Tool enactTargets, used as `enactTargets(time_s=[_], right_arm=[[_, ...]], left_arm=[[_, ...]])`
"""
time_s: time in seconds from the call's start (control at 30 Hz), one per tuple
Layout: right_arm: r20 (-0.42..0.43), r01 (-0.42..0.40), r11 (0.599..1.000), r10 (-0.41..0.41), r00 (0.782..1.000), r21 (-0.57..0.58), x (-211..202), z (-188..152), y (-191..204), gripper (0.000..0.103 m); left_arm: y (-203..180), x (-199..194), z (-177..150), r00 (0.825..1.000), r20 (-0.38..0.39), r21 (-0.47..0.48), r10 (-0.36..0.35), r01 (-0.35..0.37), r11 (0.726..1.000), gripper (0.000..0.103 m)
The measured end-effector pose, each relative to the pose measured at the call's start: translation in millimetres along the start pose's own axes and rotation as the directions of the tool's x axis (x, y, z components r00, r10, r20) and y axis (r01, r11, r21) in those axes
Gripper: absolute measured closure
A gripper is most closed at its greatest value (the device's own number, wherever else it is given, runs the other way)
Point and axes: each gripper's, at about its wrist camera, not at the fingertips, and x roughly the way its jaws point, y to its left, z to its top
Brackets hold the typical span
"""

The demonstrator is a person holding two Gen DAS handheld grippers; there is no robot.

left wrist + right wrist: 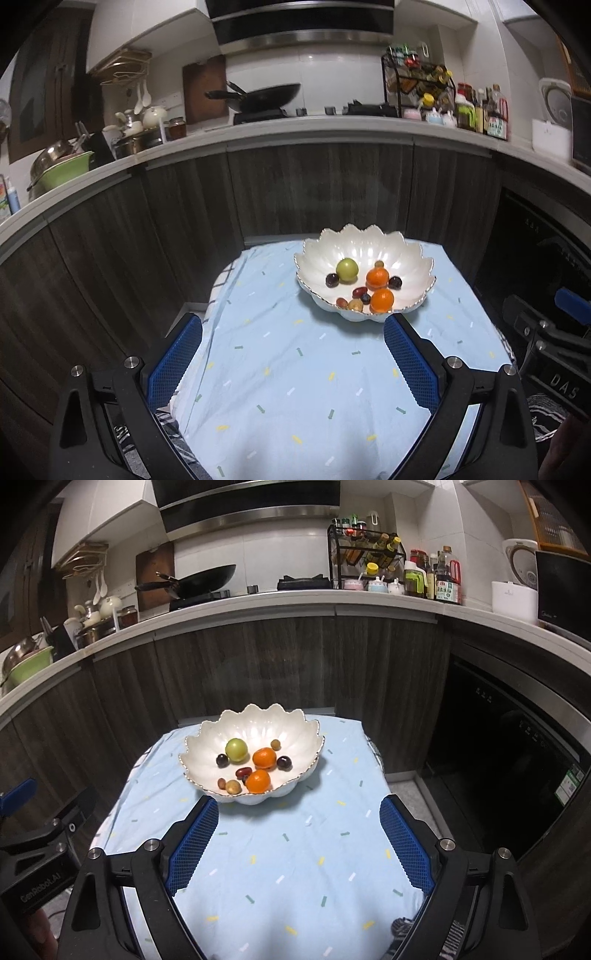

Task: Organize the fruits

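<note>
A white scalloped bowl (410, 258) (207, 746) stands at the far end of a small table under a light blue cloth (295, 369) (295, 849). In it lie a green fruit (347, 270) (236, 750), two oranges (377, 277) (382, 300) (264, 757) (258, 781), dark plums (332, 280) (284, 763) and several small brown and red fruits. My left gripper (293, 328) hovers over the cloth short of the bowl, open, nothing between its blue pads. My right gripper (299, 810) is likewise open and empty, with the bowl ahead and to its left.
Dark wood cabinet fronts (295, 192) rise just behind the table under a cluttered kitchen counter (332, 127) with a wok, dishes and bottles. A dark oven front (517, 757) stands to the right. The other gripper shows at each view's edge (546, 339) (37, 834).
</note>
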Motion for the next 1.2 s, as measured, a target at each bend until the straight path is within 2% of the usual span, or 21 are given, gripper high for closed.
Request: enactTargets(time_s=[0.13, 0.37, 0.53, 0.73, 1.2], right_arm=[[0.016, -0.002, 1.0, 0.002, 1.0, -0.016, -12.3, -3.6, 3.5, 0.013], [0.031, 0.027, 1.0, -0.026, 0.999, -0.009, -27.9, -7.4, 1.4, 0.009], [0.02, 0.036, 0.999, -0.036, 0.999, 0.002, -37.3, -12.3, -2.7, 0.009], [0.059, 0.046, 0.999, -0.044, 0.997, -0.022, -53.8, -16.2, 0.1, 0.009], [0.058, 0.061, 0.998, -0.06, 0.997, -0.01, -57.2, -17.0, -3.4, 0.009]], left_arm=[[3.5, -12.2, -2.4, 1.0, 0.023, 0.0, 0.013, -0.013, 1.0, 0.001], [3.5, -19.6, -14.0, 1.0, -0.021, 0.019, -0.007, 0.008, 1.0, 0.001], [3.0, -27.7, -19.6, 1.0, -0.025, 0.031, -0.016, 0.017, 0.999, 0.001], [4.9, -32.8, -22.2, 0.999, -0.024, 0.018, -0.024, 0.025, 1.0, 0.0], [2.6, -38.3, -25.4, 0.999, -0.024, 0.018, -0.029, 0.03, 0.999, 0.0]])
